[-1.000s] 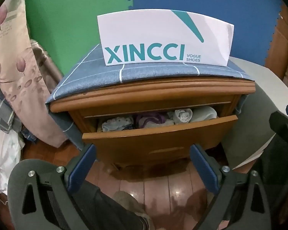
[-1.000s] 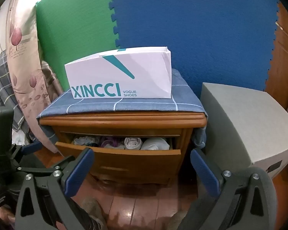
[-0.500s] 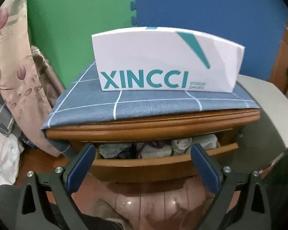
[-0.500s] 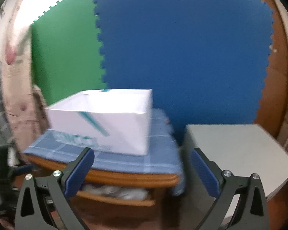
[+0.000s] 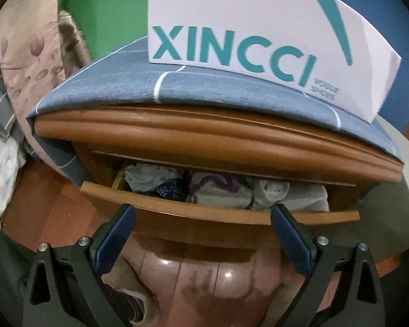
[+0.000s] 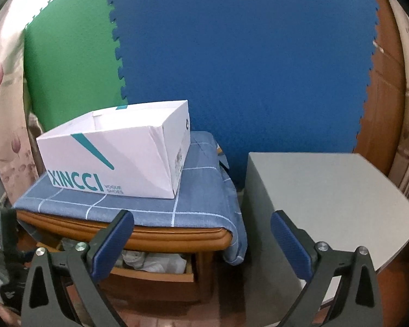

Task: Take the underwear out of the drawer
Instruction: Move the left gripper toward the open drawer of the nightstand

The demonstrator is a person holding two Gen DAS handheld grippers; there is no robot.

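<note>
Blue and green foam mats cover the wall behind a wooden nightstand [image 5: 218, 139] draped in a checked blue cloth [image 5: 117, 84], with an open white shoe box [image 6: 117, 160] on top. The left gripper [image 5: 203, 222] has moved in a lot closer over the last second and now sits spread wide right in front of the open drawer [image 5: 218, 212], mid-frame. The rolled underwear [image 5: 220, 190] is lined up inside, untouched. The right gripper [image 6: 201, 230] has swung up toward the box, also spread and empty. Looks like the left one's about to reach in.
</note>
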